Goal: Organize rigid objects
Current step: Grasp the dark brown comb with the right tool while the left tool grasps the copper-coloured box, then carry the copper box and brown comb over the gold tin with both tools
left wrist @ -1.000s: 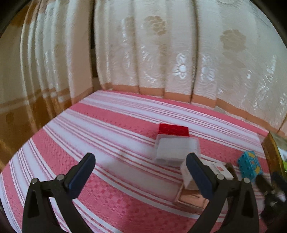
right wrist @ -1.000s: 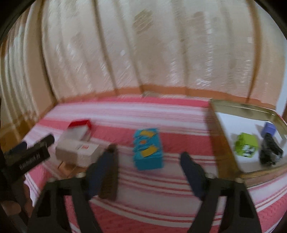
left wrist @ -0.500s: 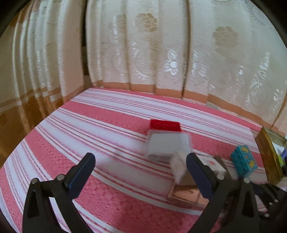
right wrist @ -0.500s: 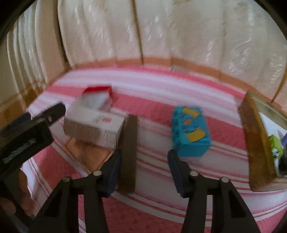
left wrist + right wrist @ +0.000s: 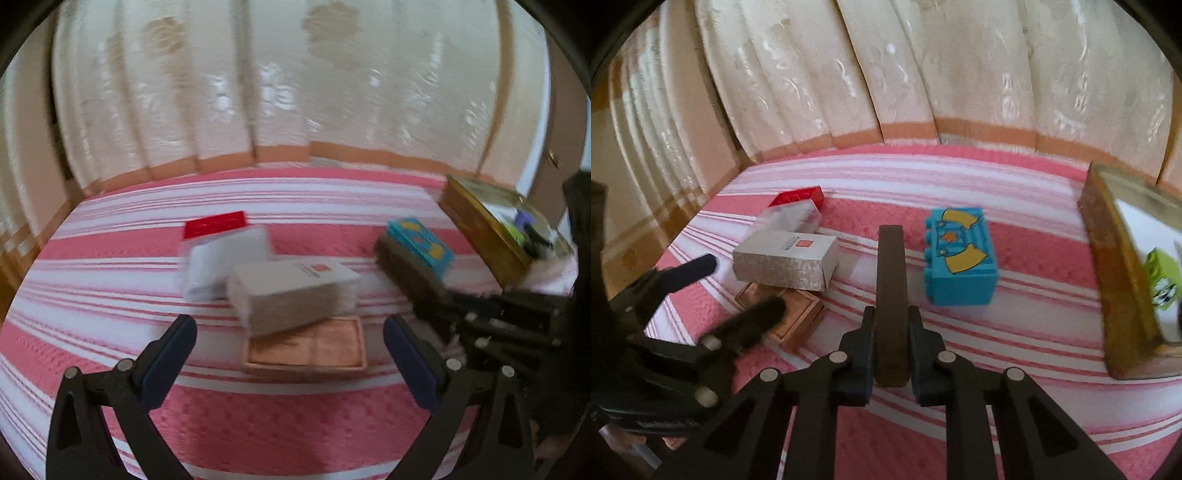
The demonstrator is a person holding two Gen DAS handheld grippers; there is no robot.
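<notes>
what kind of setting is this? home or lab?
Most likely a home, probably a bed or a cloth-covered table. Cues: the pink-and-white striped woven cover, floral lace curtains close behind it, and small household items like a blue toy block and a gold tin.

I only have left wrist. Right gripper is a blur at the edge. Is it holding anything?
Observer: Yes. In the right wrist view the right gripper is shut on the dark brown bar, gripped near its close end.
Operator: Bar clear of the blue block?
Observer: Apart. The blue block sits to the right of the bar, with striped cloth showing between them.
Operator: What's in the tin? I see blur.
Observer: A green block shows inside the gold tin; the rest runs off the frame.
Operator: And my left gripper?
Observer: The left gripper is open and holds nothing, pointed at the white box.
</notes>
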